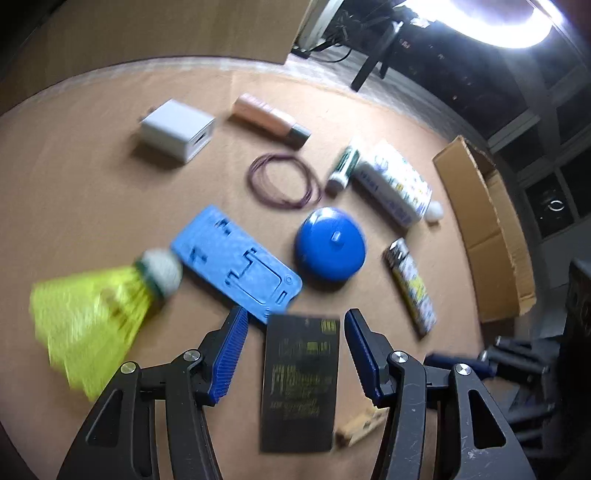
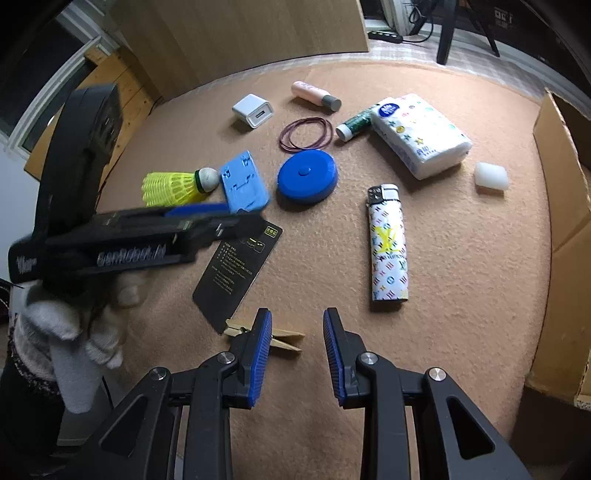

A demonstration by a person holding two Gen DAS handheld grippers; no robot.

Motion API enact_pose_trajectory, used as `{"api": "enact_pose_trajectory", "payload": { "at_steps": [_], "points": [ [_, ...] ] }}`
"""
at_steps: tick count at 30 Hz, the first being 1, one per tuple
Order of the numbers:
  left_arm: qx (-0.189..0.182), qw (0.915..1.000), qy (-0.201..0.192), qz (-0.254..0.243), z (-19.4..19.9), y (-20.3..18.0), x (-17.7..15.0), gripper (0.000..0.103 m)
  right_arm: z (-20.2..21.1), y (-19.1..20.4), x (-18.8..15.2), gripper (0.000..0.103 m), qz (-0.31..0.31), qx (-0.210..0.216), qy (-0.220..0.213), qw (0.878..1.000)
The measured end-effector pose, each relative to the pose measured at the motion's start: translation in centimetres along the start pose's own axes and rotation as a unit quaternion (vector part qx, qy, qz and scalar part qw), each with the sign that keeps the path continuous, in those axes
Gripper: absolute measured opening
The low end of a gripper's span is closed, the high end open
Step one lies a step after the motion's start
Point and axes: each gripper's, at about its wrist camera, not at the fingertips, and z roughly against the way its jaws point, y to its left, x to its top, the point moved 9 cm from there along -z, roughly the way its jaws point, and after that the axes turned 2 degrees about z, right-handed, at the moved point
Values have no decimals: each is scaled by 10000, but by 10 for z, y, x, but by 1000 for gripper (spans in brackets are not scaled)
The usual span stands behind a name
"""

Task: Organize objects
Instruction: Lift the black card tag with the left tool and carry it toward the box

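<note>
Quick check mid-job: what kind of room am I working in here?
Probably a home room or small studio, not a factory: a tan carpet strewn with household odds and ends, a cardboard box at its edge, a ring light overhead and a power strip.

Right gripper [image 2: 297, 343] low in view, blue pads apart, nothing between them. Wooden clothespin [image 2: 284, 338] flat on the tan table [image 2: 461, 258], partly behind the left pad. Black card [image 2: 238, 271] just beyond it. Left gripper [image 2: 221, 218] reaching in from the left, held by a gloved hand [image 2: 70, 328], over the card's far end. Farther out: yellow shuttlecock [image 2: 173, 186], blue disc [image 2: 306, 177], patterned lighter [image 2: 388, 243], tissue pack [image 2: 421, 133].
</note>
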Motion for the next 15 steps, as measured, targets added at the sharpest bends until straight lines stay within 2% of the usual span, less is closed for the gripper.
{"api": "enact_pose_trajectory", "payload": {
  "at_steps": [3, 7, 15],
  "points": [
    [-37, 10000, -69, 16, -6, -4, 14, 58, -2, -4, -3, 26, -77, 9, 28, 10000],
    [95, 9999, -70, -39, -7, -5, 22, 58, -2, -4, -6, 26, -68, 50, 43, 10000],
    [622, 9973, 81, -379, 1, -2, -9, 59, 3, -8, -3, 26, -88, 28, -37, 10000]
  ]
}}
